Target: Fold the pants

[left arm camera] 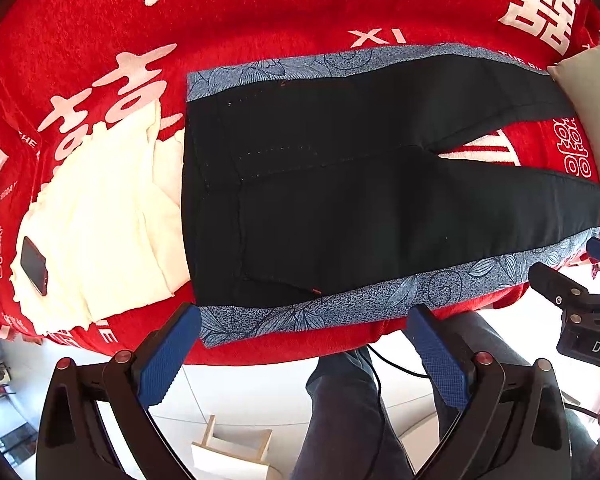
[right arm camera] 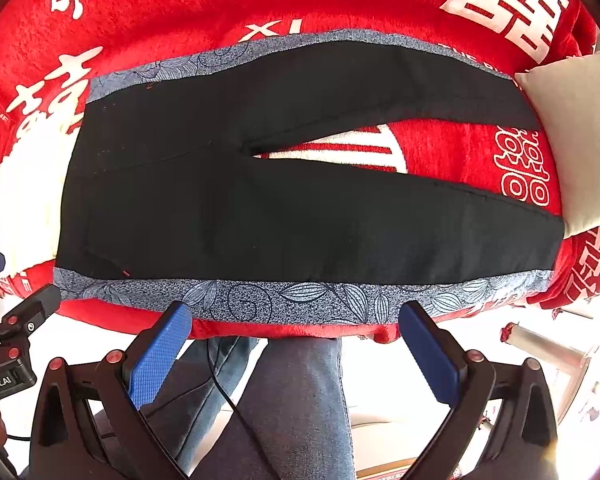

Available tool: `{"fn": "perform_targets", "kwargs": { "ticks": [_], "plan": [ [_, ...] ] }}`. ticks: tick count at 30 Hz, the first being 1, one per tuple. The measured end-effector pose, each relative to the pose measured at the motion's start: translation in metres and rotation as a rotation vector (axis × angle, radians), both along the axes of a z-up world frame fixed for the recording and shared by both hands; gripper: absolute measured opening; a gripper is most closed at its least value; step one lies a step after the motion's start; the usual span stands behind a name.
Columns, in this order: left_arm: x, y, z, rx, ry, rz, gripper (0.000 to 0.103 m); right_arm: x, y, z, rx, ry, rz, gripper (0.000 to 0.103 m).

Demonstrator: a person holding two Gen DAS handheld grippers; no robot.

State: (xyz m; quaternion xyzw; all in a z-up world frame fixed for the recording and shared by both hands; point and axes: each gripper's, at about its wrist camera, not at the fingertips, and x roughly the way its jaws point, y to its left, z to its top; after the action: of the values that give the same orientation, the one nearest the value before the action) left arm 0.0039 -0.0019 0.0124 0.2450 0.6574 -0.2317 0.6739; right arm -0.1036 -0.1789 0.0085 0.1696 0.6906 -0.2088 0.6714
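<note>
Pants [left arm camera: 340, 184], black with blue floral side stripes, lie flat on the red blanket [left arm camera: 260, 12]; left gripper [left arm camera: 304, 328] and right gripper [right arm camera: 296, 320] hover spread wide, empty, at the near edge.

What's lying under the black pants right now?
The black pants lie flat on the red blanket, which shows through the gap between the legs. The waist end meets a cream cloth carrying a phone; whether it overlaps that cloth, or hides anything, can't be seen.

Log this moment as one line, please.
pants flat, unfolded, legs apart | left gripper open, near edge | right gripper open, near edge | nothing held
</note>
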Motion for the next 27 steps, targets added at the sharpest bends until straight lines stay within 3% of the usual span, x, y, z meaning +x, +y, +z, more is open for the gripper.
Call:
{"fn": "perform_targets", "kwargs": {
  "ticks": [17,27],
  "plan": [
    [0.001,0.006,-0.003,-0.022,0.014,0.011,0.103,0.001,0.0,-0.002,-0.001,0.026,-0.013,0.103],
    [0.002,0.005,-0.009,-0.043,0.043,-0.001,0.103,-0.002,-0.003,0.003,0.001,0.006,-0.083,0.103]
  ]
}}
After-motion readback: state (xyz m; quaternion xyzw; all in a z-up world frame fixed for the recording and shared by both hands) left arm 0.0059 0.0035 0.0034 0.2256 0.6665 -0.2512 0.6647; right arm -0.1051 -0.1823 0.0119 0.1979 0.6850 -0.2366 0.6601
